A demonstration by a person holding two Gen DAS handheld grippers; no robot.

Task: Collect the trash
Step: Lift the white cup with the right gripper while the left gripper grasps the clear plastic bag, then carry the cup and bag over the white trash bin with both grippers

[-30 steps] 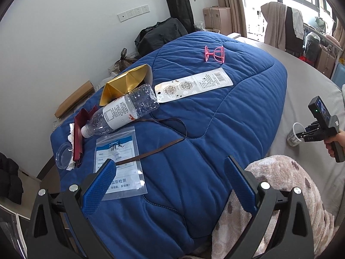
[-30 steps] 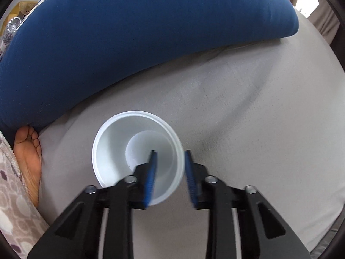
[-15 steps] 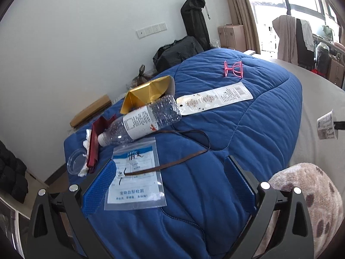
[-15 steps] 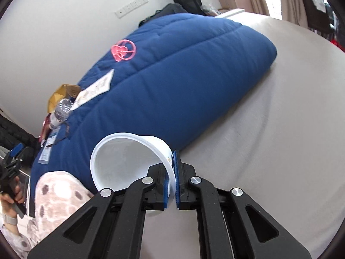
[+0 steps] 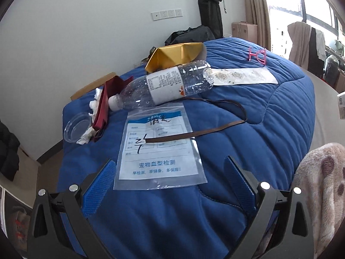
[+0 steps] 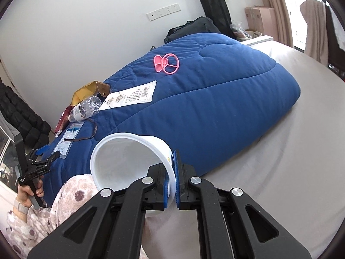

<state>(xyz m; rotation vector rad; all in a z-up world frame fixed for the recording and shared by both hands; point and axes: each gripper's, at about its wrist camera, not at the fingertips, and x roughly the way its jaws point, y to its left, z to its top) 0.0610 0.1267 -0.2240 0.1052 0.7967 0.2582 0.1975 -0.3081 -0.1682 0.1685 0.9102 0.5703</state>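
Observation:
My right gripper (image 6: pixel 171 172) is shut on the rim of a white paper cup (image 6: pixel 129 159) and holds it tilted above the grey sheet. My left gripper (image 5: pixel 170 177) is open and empty, just above a clear zip bag with a printed label (image 5: pixel 159 149) on the blue duvet (image 5: pixel 269 116). Behind the bag lie an empty plastic bottle (image 5: pixel 166 86), a brown strap (image 5: pixel 215 129), a gold paper box (image 5: pixel 176 56), a long white card (image 5: pixel 243 75), a pink plastic piece (image 5: pixel 257 54), a clear lid (image 5: pixel 77 127), white tissue (image 5: pixel 94 101) and a dark red wrapper (image 5: pixel 107 99).
The duvet covers the left half of the bed; grey sheet (image 6: pixel 291 151) lies to the right. A white wall (image 5: pixel 86 32), black bags (image 5: pixel 194 34) and boxes (image 5: pixel 245 30) stand behind. A person's fleece-clad leg (image 5: pixel 319 183) is at the near right.
My right gripper closed on the cup's rim and lifted it off the sheet, tilting it. My left gripper moved lower and closer to the zip bag, still open.

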